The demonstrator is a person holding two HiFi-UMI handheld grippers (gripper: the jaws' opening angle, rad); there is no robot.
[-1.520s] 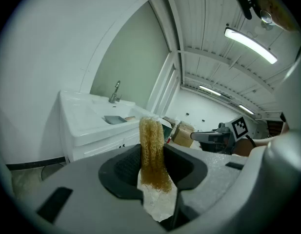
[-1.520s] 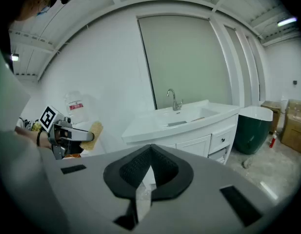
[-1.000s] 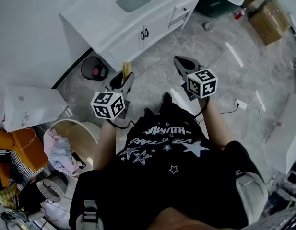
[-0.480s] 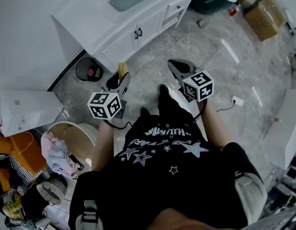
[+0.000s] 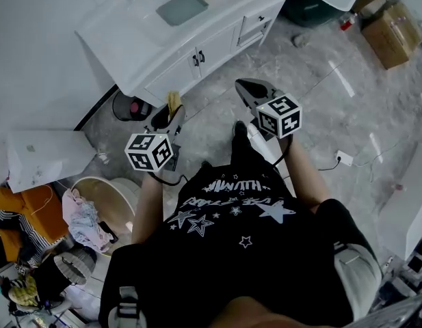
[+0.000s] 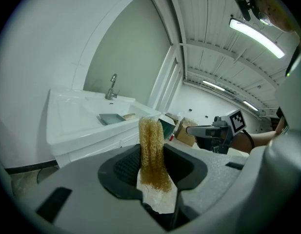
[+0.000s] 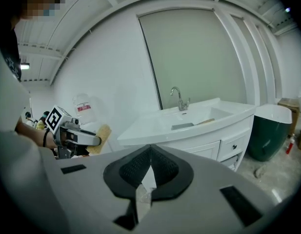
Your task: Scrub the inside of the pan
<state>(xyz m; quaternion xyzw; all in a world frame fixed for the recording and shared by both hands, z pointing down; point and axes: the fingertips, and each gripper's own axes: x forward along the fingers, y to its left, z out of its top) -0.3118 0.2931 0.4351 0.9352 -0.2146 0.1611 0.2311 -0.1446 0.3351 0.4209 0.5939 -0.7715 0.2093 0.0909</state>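
Grey stone floor [image 5: 320,80] lies between us and the white desk [image 5: 128,39], where the pan [image 5: 185,7] sits at the sink, well apart from both claws. Our left claw [image 5: 171,109] pinches a yellow scrubbing sponge [image 6: 151,155]; our right claw [image 7: 149,167] is pressed together, empty. We judge scrubbing not yet started: reaching the pan and scrubbing it are left

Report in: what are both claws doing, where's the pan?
Left gripper shut on yellow fibrous scrubber; right gripper shut, empty. Wooden-handled square grey pan untouched on white vanity. Way looks clear.
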